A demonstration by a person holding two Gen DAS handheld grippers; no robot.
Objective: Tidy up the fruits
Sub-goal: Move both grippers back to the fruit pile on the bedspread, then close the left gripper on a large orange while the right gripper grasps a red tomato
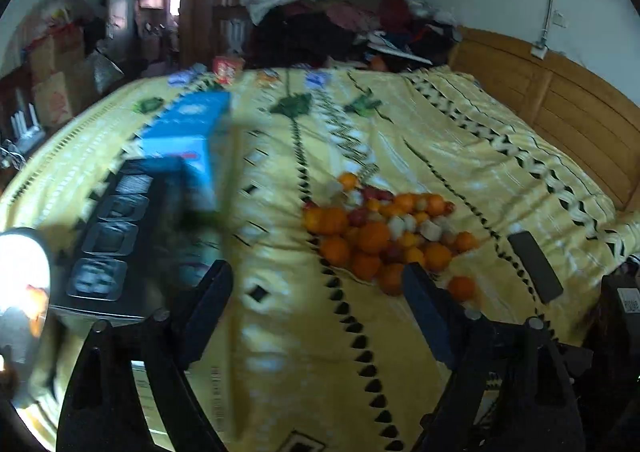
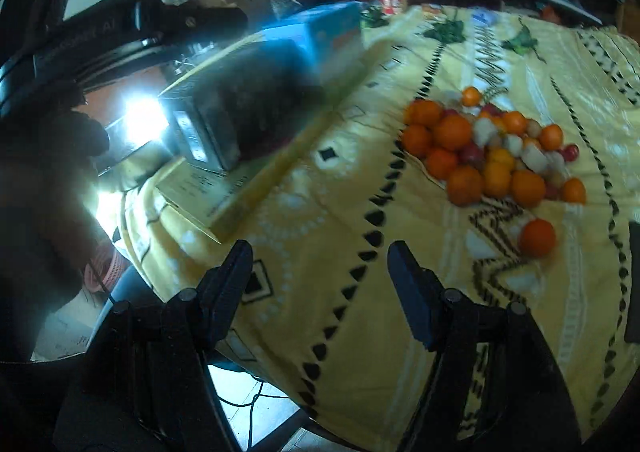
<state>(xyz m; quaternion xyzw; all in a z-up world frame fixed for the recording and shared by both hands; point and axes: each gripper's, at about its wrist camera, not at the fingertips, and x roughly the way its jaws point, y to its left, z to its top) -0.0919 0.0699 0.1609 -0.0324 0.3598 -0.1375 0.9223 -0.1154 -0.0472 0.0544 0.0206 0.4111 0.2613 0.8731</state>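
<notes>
Listing by size, largest first.

1. Bed with yellow patterned blanket [image 1: 304, 352]: fills the ground beneath and ahead of both sets of jaws; soft, so round items may roll on it.
2. Blue box [image 1: 192, 132]: ahead and left of the left jaws, blurred.
3. Dark compartment tray [image 1: 116, 228]: left of the left jaws, just in front of the blue box; several square cells, contents unclear. Likely the destination.
4. Fruit pile [image 2: 492, 148]: ahead and right of the right jaws, well apart from the tray. Oranges, small red fruits, pale pieces, heaped touching. Judged firm, light, smooth-skinned; grip one across its widest part, gently, taking outer pieces first.
5. Lone orange [image 2: 538, 238]: just short of the pile, nearest the right jaws.
6. Left gripper [image 1: 316, 300]: jaws wide, holding nothing.
7. Right gripper [image 2: 320, 276]: jaws wide, holding nothing.
</notes>
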